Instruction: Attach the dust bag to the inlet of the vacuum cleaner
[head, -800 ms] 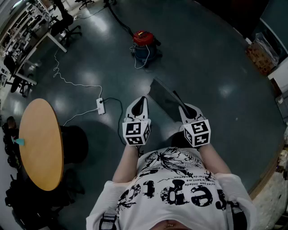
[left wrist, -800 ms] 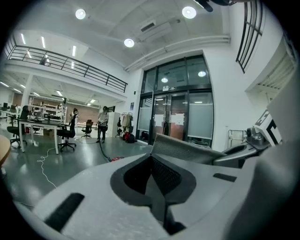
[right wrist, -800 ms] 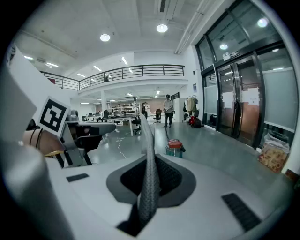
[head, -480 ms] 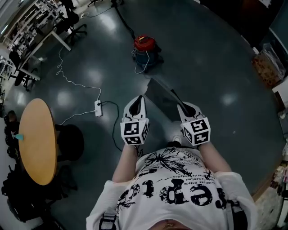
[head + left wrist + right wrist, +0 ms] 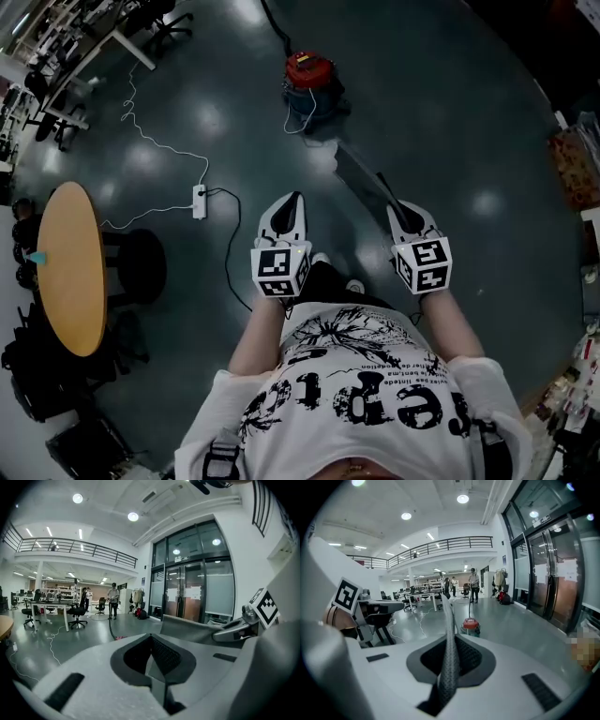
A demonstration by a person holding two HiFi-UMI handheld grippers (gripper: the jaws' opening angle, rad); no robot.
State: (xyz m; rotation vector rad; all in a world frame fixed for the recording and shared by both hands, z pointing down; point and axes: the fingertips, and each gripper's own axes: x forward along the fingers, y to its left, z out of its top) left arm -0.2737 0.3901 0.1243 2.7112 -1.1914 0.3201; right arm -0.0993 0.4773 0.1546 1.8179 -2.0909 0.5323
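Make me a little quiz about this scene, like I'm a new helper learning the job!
1. Fill the gap: the vacuum cleaner on the floor has a ___ top.
2. Which hand-held gripper pinches the dust bag? A) left B) right C) neither
3. True or false: the left hand-held gripper is shut with nothing between its jaws.

Key:
1. Red.
2. B. The right hand-held gripper is closed on the bag's edge.
3. True.
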